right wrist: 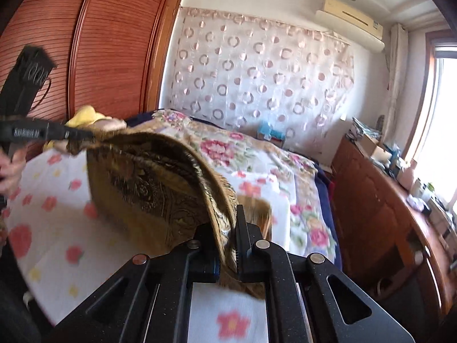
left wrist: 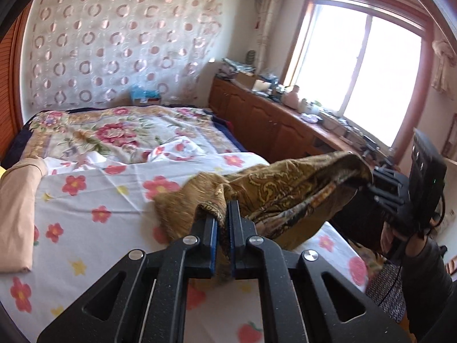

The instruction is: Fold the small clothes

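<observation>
Brown patterned garment, motion-blurred, edges hidden

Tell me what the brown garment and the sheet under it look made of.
Brown garment: thin woven fabric, probably silky, with a gold paisley print; it drapes limply.
Sheet: matte white cotton-like cloth with a red flower print; it creases sharply.

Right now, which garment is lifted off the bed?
The brown patterned garment, held between both grippers; the beige garment lies flat on the bed's near-left edge.
</observation>
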`<control>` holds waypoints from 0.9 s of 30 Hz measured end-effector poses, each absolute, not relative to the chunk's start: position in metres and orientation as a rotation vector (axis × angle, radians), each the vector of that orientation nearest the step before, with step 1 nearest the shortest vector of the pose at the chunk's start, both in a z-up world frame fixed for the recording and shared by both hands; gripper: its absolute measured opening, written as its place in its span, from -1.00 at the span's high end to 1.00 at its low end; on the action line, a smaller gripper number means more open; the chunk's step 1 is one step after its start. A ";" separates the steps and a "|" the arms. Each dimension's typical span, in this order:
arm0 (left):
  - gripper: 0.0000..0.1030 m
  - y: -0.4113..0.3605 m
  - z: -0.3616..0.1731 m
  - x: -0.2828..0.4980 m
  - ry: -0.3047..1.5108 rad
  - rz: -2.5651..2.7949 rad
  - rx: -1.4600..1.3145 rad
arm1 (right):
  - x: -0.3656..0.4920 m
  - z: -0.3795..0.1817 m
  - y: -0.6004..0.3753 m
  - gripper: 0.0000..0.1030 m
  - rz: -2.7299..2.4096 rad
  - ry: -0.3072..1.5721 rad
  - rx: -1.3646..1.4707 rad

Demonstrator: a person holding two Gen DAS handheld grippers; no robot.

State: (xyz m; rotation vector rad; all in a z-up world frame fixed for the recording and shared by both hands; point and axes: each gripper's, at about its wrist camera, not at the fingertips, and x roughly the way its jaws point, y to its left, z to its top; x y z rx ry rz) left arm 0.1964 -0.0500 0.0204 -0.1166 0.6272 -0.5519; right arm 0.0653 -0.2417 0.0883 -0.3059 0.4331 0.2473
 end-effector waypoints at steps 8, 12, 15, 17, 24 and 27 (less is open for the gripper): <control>0.65 -0.047 -0.002 0.257 0.731 -0.553 -0.139 | 0.179 0.067 -0.244 0.85 0.289 0.578 -0.291; 0.22 -0.040 -0.007 0.270 0.725 -0.475 -0.130 | 0.225 0.050 -0.249 0.85 0.288 0.653 -0.298; 0.22 -0.035 -0.013 0.281 0.744 -0.473 -0.134 | 0.248 0.042 -0.255 0.85 0.286 0.699 -0.266; 0.22 -0.038 -0.021 0.288 0.776 -0.482 -0.118 | 0.258 0.039 -0.262 0.85 0.274 0.736 -0.220; 0.22 -0.054 -0.049 0.315 0.858 -0.482 -0.075 | 0.261 0.061 -0.285 0.29 0.163 0.704 -0.069; 0.22 -0.056 -0.058 0.326 0.889 -0.470 -0.074 | 0.250 0.080 -0.292 0.27 0.148 0.672 -0.054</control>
